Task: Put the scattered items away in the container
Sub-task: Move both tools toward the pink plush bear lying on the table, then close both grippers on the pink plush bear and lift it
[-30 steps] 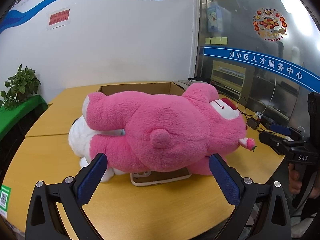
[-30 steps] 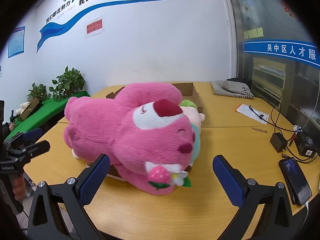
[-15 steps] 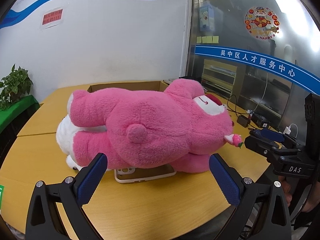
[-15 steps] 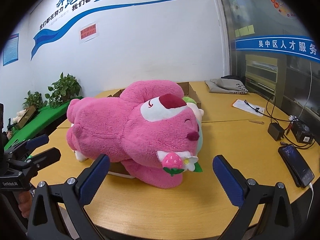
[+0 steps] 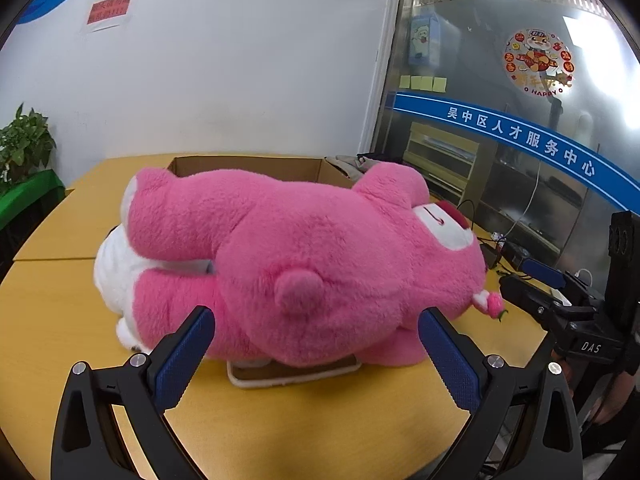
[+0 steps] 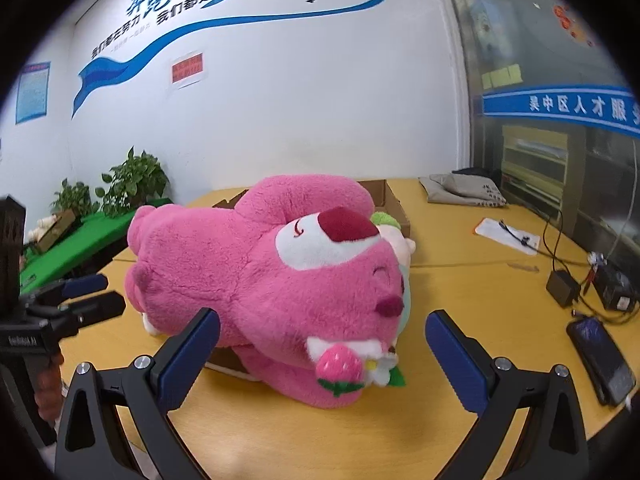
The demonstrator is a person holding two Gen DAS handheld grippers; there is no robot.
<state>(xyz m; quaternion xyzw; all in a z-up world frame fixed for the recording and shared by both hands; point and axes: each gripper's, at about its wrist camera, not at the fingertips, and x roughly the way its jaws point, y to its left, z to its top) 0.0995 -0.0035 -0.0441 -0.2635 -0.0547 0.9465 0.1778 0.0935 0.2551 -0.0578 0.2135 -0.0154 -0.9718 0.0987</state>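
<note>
Table: round-edged yellow wooden tabletop (image 6: 460, 280).
Far right: folded grey cloth bag (image 6: 464, 190), lying flat.
Right: white paper sheet (image 6: 506, 236) with a thin black cable across it.
Near right: black power adapter (image 6: 562, 288); beside it, a dark smartphone (image 6: 602, 344), plugged in.
Far left: leafy green potted plants (image 6: 134, 182) on a green-covered bench (image 6: 92, 232).
Wall: red-and-white paper notice (image 5: 109, 10).

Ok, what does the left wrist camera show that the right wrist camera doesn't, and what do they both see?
Only the left wrist view: the bear's tail, the white plush under its legs, yellow sticky notes on the glass.

Only the right wrist view: the black phone, the power adapter, grey fabric bag, and a green-capped plush behind the bear's head.

Both: the pink bear lying on the yellow table, the cardboard box behind it, and a flat tray beneath it.
</note>
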